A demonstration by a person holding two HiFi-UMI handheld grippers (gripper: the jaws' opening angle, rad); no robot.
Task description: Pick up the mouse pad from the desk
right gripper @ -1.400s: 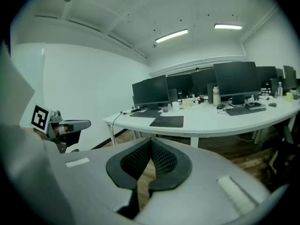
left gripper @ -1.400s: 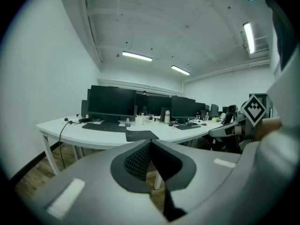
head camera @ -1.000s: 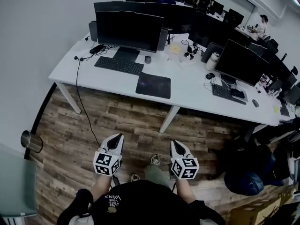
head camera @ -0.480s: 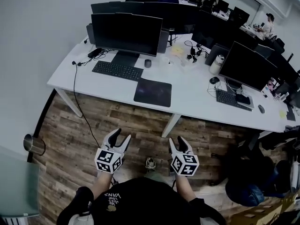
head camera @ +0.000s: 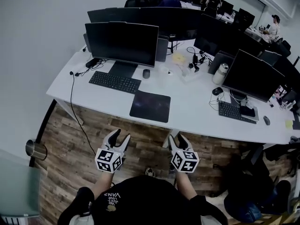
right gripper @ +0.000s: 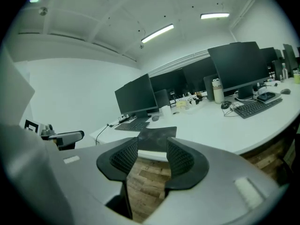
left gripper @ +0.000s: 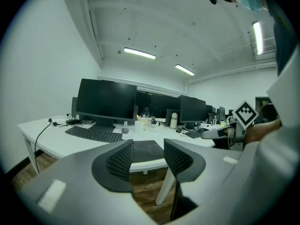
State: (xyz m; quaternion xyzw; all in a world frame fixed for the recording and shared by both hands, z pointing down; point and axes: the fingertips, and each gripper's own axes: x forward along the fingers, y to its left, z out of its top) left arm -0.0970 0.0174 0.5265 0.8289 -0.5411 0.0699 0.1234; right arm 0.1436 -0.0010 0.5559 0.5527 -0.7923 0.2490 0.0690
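Observation:
A dark rectangular mouse pad lies flat near the front edge of the white desk, to the right of a black keyboard. In the left gripper view the mouse pad shows between the jaws, still some way ahead; the right gripper view shows the mouse pad the same way. My left gripper and right gripper hang side by side over the wooden floor, short of the desk edge. Both are open and empty.
A large monitor stands behind the keyboard, with a mouse beside it. Further right are a second monitor, a keyboard and cables. A metal bin stands on the floor at left. People sit at far desks.
Both grippers went from shut to open. They and the person moved forward towards the desk, so the mouse pad now lies closer.

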